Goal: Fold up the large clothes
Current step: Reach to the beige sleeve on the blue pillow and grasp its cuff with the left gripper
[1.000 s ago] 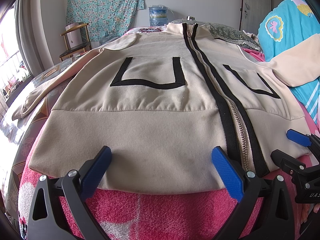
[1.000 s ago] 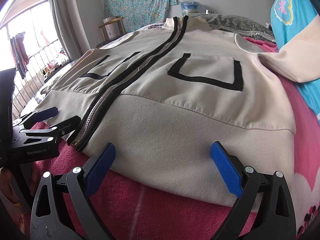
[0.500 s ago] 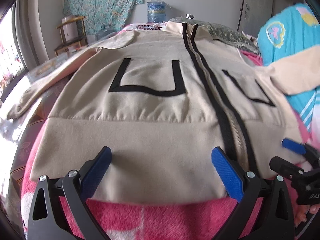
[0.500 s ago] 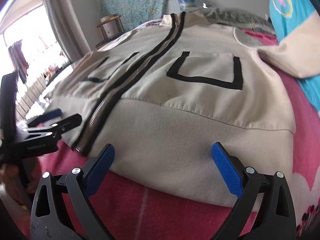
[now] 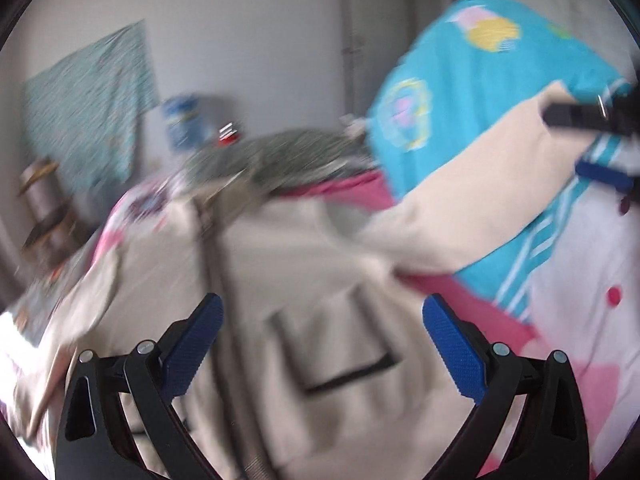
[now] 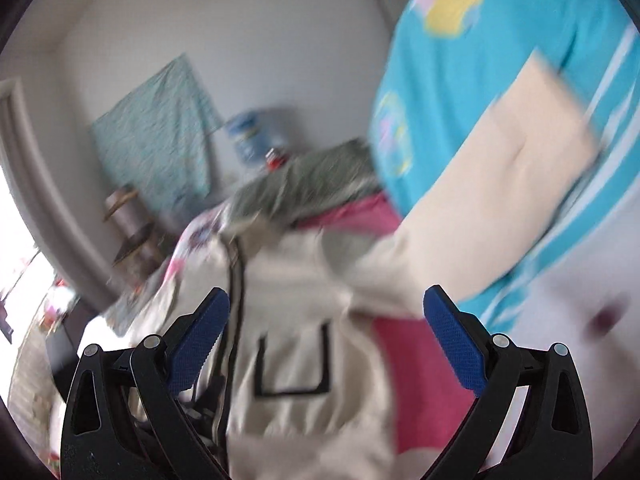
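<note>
Both grippers, left gripper (image 5: 320, 344) and right gripper (image 6: 326, 340), are spread wide w/ nothing inside, above the beige jacket (image 6: 304, 344). Probably step 1: next needs grabbing its sleeve (image 6: 500, 184).

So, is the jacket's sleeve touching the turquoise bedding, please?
Touching: the right wrist view shows the sleeve draped flat across the turquoise bedding, with no gap visible despite the blur.

Black hand-held gripper (image 5: 320, 352) frames, blue textured pads (image 5: 192, 348).
</note>
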